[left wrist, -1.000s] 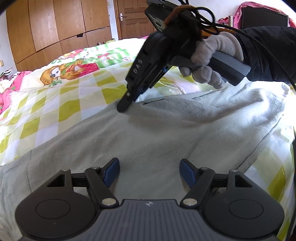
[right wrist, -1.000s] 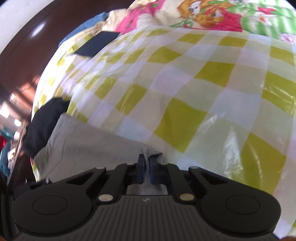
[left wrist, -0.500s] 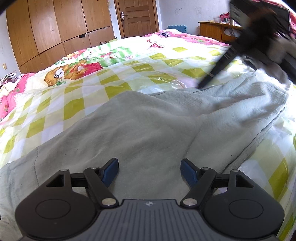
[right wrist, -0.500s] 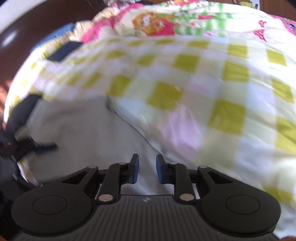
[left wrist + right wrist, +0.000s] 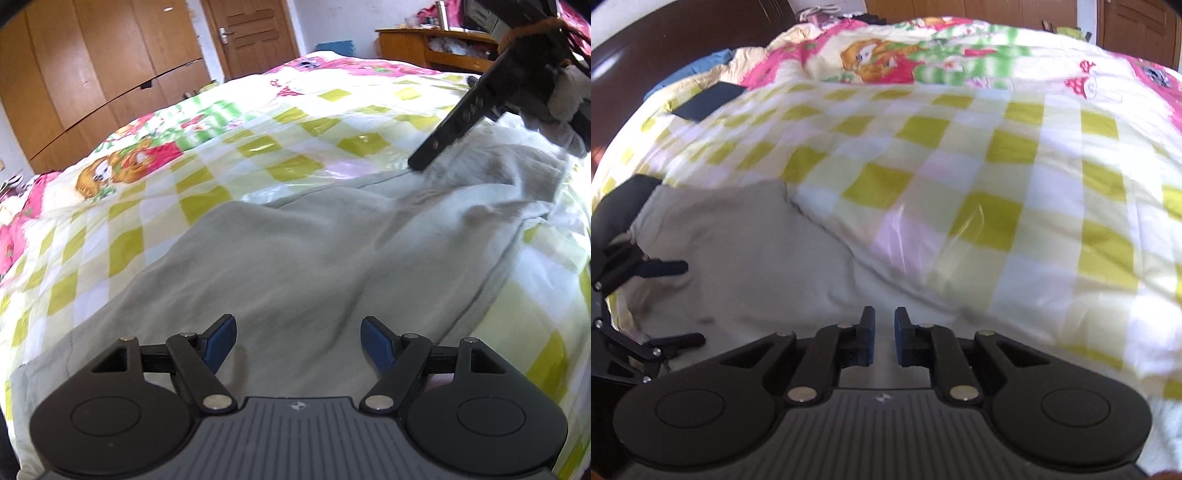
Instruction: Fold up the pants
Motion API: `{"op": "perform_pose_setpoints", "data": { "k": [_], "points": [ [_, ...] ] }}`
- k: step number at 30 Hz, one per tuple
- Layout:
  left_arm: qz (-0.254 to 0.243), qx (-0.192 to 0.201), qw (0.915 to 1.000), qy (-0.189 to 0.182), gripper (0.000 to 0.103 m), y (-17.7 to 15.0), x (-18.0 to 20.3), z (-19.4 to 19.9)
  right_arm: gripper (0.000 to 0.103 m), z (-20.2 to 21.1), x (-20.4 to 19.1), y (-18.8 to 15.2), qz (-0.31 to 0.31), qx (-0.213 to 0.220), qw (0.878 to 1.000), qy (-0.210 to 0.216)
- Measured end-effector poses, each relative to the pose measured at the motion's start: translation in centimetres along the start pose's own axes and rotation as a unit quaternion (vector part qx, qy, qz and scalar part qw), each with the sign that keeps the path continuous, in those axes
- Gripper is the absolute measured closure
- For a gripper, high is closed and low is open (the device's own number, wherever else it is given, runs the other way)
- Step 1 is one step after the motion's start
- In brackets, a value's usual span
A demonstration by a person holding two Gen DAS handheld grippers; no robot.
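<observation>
1. Fingers [image 5: 221, 341] of the left gripper [image 5: 298, 343] stand wide apart with blue pads, hovering over grey cloth and holding nothing.
2. Fingers [image 5: 866, 334] of the right gripper [image 5: 884, 336] are nearly together, with a narrow gap between the blue pads. Pale cloth shows through the gap, but whether the pads pinch it cannot be told.
3. Grey pants [image 5: 314, 251] lie spread on a bed, stretching from just under the left gripper away toward the right gripper.
4. Seen from the left wrist, the right gripper is at the upper right, held by a gloved hand [image 5: 565, 99]. Its black tip sits at the far edge of the pants, where the cloth is bunched and wrinkled.
5. Seen from the right wrist, the pants [image 5: 738, 251] fill the lower left, and the left gripper's black fingers [image 5: 661, 267] show at the left edge above them.
6. A quilt [image 5: 155, 206] with yellow-green and white checks and a cartoon girl print covers the bed under the pants.
7. A wooden wardrobe [image 5: 92, 66] and a wooden door [image 5: 251, 37] stand behind the bed.
</observation>
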State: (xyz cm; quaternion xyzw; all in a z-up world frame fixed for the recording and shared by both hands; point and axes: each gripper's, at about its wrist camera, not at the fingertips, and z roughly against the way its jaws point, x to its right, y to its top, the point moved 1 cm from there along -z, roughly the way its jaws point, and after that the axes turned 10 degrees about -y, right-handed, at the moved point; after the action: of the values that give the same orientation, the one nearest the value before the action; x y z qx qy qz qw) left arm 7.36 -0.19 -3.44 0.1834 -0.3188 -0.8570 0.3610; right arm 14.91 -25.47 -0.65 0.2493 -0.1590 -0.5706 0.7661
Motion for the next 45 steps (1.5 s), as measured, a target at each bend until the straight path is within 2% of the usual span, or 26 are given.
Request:
{"op": "perform_pose_setpoints", "data": {
  "k": [1,2,3,5,7,8,10,12,14,16,19,22,25,26,30,31,32,34,36,37,38,40,42,43,45],
  "points": [
    [-0.008,-0.002,1.0,0.002,0.016,0.0,0.4,-0.2,0.093,-0.8,0.6,-0.3,-0.015,-0.013,1.0,-0.02],
    [-0.014,-0.005,0.9999,0.008,0.016,-0.1,0.7,-0.4,0.1,-1.3,1.8,-0.8,-0.03,-0.018,0.998,-0.052],
    [-0.017,-0.008,0.9998,0.012,0.016,-0.1,0.8,-0.5,0.103,-1.4,3.2,-1.3,-0.047,-0.011,0.996,-0.072],
    [-0.011,-0.014,0.9997,0.013,0.016,0.2,0.9,-0.4,0.103,0.1,6.2,-2.0,-0.126,0.003,0.989,-0.076],
    [-0.013,-0.019,0.9996,0.017,0.016,0.4,1.2,0.0,0.087,2.9,7.6,-2.9,-0.147,0.031,0.981,-0.125],
    [-0.019,-0.019,0.9995,0.017,0.016,0.6,1.6,0.2,0.086,4.5,8.0,-3.7,-0.151,0.041,0.978,-0.139],
    [-0.03,-0.016,0.9993,0.015,0.016,0.8,2.4,0.7,0.085,7.9,9.2,-6.2,-0.187,0.057,0.971,-0.14],
    [-0.039,-0.011,0.9991,0.008,0.016,1.1,3.4,0.9,0.085,11.1,10.5,-9.8,-0.249,0.067,0.953,-0.16],
    [-0.046,-0.009,0.9989,0.0,0.016,1.4,4.4,0.7,0.082,13.8,12.1,-13.7,-0.328,0.08,0.927,-0.162],
    [-0.055,-0.01,0.9984,-0.004,0.016,2.0,5.5,0.2,0.08,15.7,14.1,-17.8,-0.41,0.088,0.895,-0.151],
    [-0.072,-0.007,0.9973,-0.015,0.016,3.2,7.1,-0.1,0.079,16.5,15.6,-22.2,-0.491,0.104,0.857,-0.117],
    [-0.095,-0.008,0.9953,-0.019,0.016,4.1,8.5,-0.2,0.077,15.6,16.1,-23.4,-0.52,0.138,0.838,-0.092],
    [-0.108,-0.012,0.9938,-0.021,0.016,4.8,9.5,-0.3,0.064,14.4,17.2,-23.7,-0.555,0.178,0.81,-0.056],
    [-0.112,-0.014,0.9934,-0.022,0.016,5.0,9.9,-0.3,0.064,13.9,17.5,-23.5,-0.564,0.185,0.804,-0.046],
    [-0.119,-0.02,0.9923,-0.029,0.016,5.5,10.8,-0.7,0.064,12.6,18.1,-22.4,-0.567,0.205,0.797,-0.043],
    [-0.12,-0.021,0.9921,-0.031,0.016,5.7,11.1,-0.9,0.069,11.9,18.3,-22.0,-0.572,0.206,0.793,-0.035],
    [-0.121,-0.022,0.9919,-0.033,0.016,5.8,11.4,-1.1,0.07,11.5,18.6,-21.8,-0.581,0.204,0.788,-0.033],
    [-0.124,-0.022,0.9913,-0.037,0.016,6.3,12.0,-1.6,0.098,10.6,19.2,-21.5,-0.598,0.2,0.776,-0.016],
    [-0.127,-0.019,0.9906,-0.046,0.016,6.7,12.7,-1.9,0.099,10.8,19.8,-21.5,-0.617,0.211,0.758,0.016],
    [-0.131,-0.017,0.99,-0.05,0.016,7.0,13.1,-2.1,0.099,11.5,20.0,-21.7,-0.625,0.231,0.746,0.028],
    [-0.133,-0.015,0.9896,-0.052,0.016,7.2,13.4,-2.2,0.099,12.7,20.1,-21.7,-0.623,0.253,0.739,0.033],
    [-0.135,-0.005,0.9887,-0.065,0.016,7.6,14.0,-2.2,0.099,15.7,19.9,-21.8,-0.605,0.298,0.738,0.023],
    [-0.13,-0.003,0.9879,-0.084,0.015,7.7,14.6,-2.5,0.099,17.2,19.9,-22.3,-0.597,0.311,0.739,-0.011],
    [-0.128,-0.016,0.9866,-0.1,0.011,7.6,14.9,-3.1,0.099,17.0,20.1,-22.8,-0.602,0.296,0.741,-0.025],
    [-0.121,-0.044,0.9843,-0.121,0.011,6.8,15.5,-4.4,0.099,16.0,20.4,-24.1,-0.622,0.253,0.74,-0.037]
  ]
}}
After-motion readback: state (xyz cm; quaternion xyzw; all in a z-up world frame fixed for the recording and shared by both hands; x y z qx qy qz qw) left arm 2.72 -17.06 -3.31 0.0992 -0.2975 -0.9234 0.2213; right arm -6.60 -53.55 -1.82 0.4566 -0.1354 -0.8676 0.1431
